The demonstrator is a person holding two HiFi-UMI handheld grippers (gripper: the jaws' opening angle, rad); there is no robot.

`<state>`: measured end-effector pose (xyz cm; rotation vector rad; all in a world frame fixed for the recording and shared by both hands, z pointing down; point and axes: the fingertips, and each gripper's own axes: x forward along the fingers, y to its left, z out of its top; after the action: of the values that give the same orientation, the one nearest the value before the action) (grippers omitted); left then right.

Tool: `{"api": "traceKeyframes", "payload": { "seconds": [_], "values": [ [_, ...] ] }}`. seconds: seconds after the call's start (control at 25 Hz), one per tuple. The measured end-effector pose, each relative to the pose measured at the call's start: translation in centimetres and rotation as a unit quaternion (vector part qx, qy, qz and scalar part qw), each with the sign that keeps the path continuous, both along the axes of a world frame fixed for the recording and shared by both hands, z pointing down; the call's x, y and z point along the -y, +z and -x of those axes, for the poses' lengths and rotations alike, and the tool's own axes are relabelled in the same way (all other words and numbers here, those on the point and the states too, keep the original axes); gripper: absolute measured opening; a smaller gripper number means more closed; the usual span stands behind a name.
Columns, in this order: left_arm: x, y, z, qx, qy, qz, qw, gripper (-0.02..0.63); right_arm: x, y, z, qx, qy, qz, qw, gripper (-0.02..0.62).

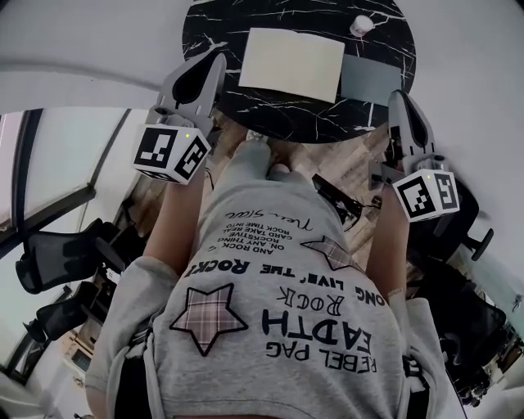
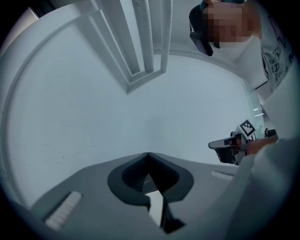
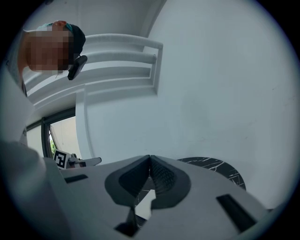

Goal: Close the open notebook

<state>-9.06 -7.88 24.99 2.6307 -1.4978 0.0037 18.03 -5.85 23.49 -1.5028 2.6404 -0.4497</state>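
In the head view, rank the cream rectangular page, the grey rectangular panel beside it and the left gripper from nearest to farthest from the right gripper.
1. Grey rectangular panel, on the right of the round black marble table, just ahead of the right gripper.
2. Cream rectangular page, left of the panel, mid-table.
3. Left gripper, at the table's left edge.

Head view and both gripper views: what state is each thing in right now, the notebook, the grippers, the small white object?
Notebook: open, lying flat on the table, untouched.
Left gripper: jaws together, empty.
Right gripper: jaws together, empty.
Small white object: resting on the table, apart from the notebook.
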Motion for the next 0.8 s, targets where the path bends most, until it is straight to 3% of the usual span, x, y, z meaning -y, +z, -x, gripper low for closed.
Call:
{"api": "traceKeyframes", "payload": {
  "seconds": [0.24, 0.8],
  "values": [
    [3.3, 0.0, 1.4, -0.017, 0.021, 0.0, 0.9996, 0.009, 2.5, -0.6, 2.3, -0.01, 0.013, -0.002, 1.0, 0.012],
    [10.2, 0.5, 4.9, -0.01, 0.072, 0.003, 0.9973, 0.009, 7.7, -1.2, 7.4, -0.012, 0.044, -0.008, 0.999, 0.012]
  ]
}}
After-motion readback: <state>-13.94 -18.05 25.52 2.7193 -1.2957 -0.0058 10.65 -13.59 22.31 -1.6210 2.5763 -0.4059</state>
